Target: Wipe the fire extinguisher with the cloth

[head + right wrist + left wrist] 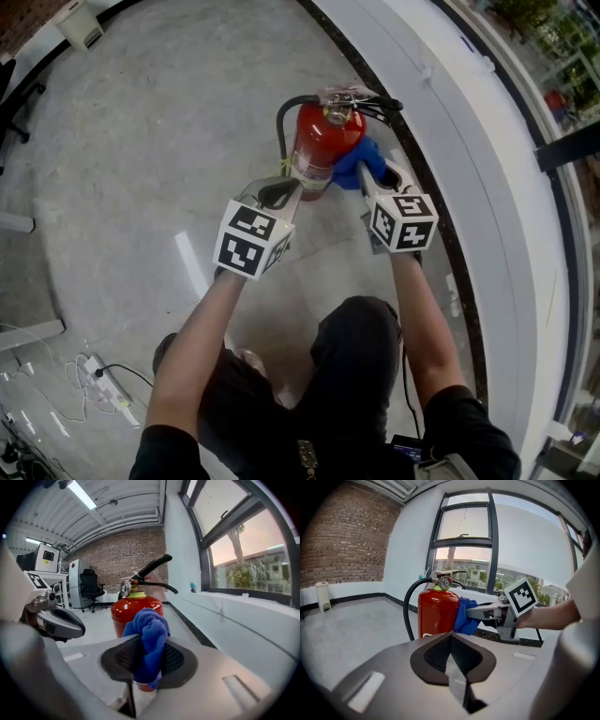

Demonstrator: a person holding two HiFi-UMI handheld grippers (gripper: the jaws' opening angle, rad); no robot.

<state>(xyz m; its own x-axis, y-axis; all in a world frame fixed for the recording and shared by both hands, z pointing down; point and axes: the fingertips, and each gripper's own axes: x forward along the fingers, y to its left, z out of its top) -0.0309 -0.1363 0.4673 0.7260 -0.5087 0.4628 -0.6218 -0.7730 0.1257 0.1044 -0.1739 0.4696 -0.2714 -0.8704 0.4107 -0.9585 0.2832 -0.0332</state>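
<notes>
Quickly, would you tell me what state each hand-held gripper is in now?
Left hand-held gripper: shut, empty.
Right hand-held gripper: shut on the blue cloth.

Open grey polished floor (141, 141) lies left of the red metal fire extinguisher (323, 141). On its right, the white curved window ledge (450, 112) leaves a narrow gap, filled by the right tool (370, 176).
</notes>
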